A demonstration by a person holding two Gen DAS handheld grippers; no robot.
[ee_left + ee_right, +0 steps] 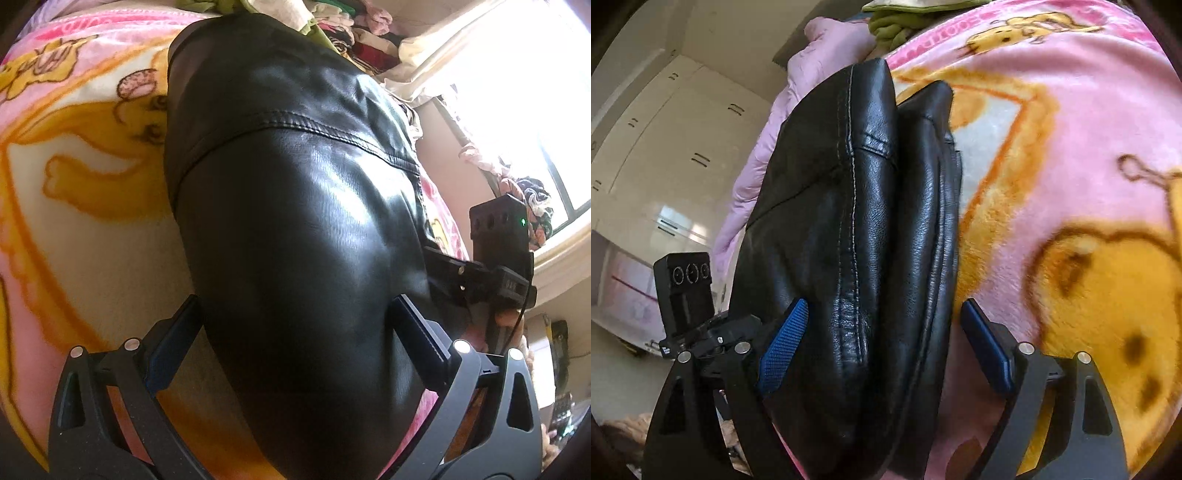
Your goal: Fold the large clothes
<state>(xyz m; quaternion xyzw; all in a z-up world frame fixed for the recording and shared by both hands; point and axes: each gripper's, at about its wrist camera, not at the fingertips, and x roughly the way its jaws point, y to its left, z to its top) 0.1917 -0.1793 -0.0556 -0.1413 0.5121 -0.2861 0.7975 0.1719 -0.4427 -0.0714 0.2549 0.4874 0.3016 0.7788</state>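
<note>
Straddling a folded black leather garment (849, 229), the right gripper (882, 332) has its jaws spread: the left blue pad (783, 347) lies against the leather, while the right pad (986, 350) stands clear of it over the blanket, so nothing is clamped. In the left wrist view, the left gripper (295, 321) has the same garment (295, 206) filling the space between its two fingers; the leather reaches both fingers, but whether they press on it cannot be told. A stitched seam crosses the garment in the middle of that frame. The garment lies on a pink and yellow cartoon blanket (92, 166), running from the bottom centre toward the top of both frames. A heap of clothes (354, 33) sits at upper right in the left view, with a bright window (535, 110) beyond. White cupboard doors (676, 129) fill the upper left of the right view.
</note>
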